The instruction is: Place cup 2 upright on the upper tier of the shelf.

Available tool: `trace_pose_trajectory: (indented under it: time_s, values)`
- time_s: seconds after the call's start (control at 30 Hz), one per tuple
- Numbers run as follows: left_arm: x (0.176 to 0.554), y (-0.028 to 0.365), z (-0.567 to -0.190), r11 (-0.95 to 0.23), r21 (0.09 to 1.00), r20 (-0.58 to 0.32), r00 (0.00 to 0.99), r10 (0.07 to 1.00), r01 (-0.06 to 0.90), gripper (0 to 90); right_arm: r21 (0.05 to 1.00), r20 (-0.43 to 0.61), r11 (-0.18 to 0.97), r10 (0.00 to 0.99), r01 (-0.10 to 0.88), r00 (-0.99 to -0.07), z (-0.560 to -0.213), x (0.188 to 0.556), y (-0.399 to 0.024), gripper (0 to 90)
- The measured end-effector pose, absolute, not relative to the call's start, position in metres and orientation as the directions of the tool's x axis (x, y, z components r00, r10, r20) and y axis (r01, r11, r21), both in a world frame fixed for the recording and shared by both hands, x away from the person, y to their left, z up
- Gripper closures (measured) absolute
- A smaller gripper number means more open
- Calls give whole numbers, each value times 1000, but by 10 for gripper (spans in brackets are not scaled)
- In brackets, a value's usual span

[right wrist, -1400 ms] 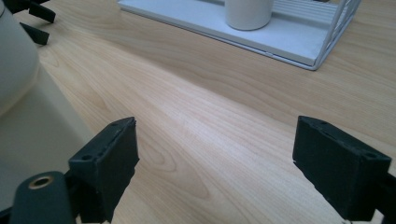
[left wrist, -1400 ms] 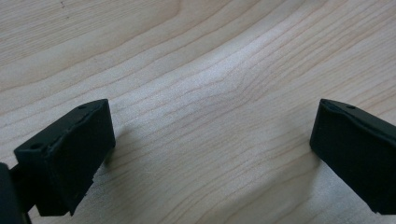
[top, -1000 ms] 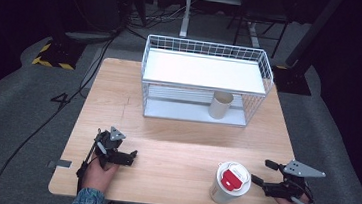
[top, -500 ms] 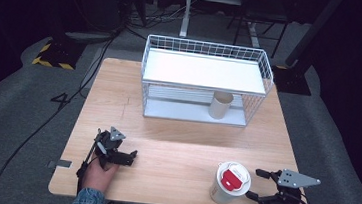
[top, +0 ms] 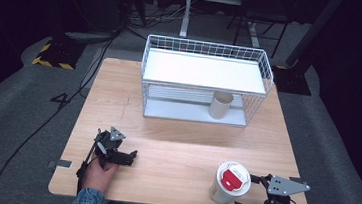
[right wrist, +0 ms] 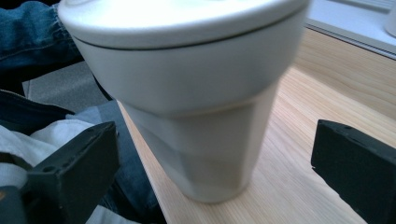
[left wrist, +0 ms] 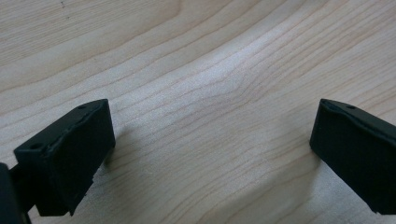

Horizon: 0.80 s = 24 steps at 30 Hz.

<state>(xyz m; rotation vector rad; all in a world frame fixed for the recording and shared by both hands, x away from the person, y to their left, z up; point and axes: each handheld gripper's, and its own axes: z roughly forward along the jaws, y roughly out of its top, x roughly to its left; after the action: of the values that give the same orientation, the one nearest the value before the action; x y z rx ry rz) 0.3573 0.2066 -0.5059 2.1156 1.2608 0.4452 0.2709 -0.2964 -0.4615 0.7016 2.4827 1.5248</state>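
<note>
A white cup with a white lid and a red tab stands upright near the table's front right corner. My right gripper lies just right of it at the table edge. Its jaws have just been opening and now stand wide apart. In the right gripper view the cup rises close ahead between the lines of the two jaws of my right gripper, and neither pad touches it. My left gripper rests at the front left, open over bare wood with nothing between its jaws.
A white wire rack with a flat white top shelf stands at the back of the wooden table. On its lower shelf stands a beige paper cup. Dark floor and cables surround the table. The person's jeans show below the front edge.
My right gripper has slid toward the table's front edge and closer to the cup, and its jaws have spread apart. The cup and my left gripper have stayed put.
</note>
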Motion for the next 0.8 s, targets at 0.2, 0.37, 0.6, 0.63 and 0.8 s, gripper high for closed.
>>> trace_pose_trajectory:
  time_s: [0.2,0.37,0.6,0.63,0.8]
  values:
    - [357,207,-506,-344,666,-30,485,874,662,5,891,111,346,464,295,-879,-469,274,-281,15]
    - [357,206,-506,-342,667,-29,482,876,662,5,902,147,300,466,312,-873,-474,278,-276,16]
    - [357,207,-506,-346,666,-26,485,874,661,4,907,131,302,461,294,-878,-477,278,-267,21]
    - [357,207,-506,-346,666,-26,485,874,661,5,908,127,302,462,291,-878,-477,278,-266,22]
    - [357,207,-506,-347,666,-26,485,874,661,5,915,126,286,472,286,-873,-480,280,-262,26]
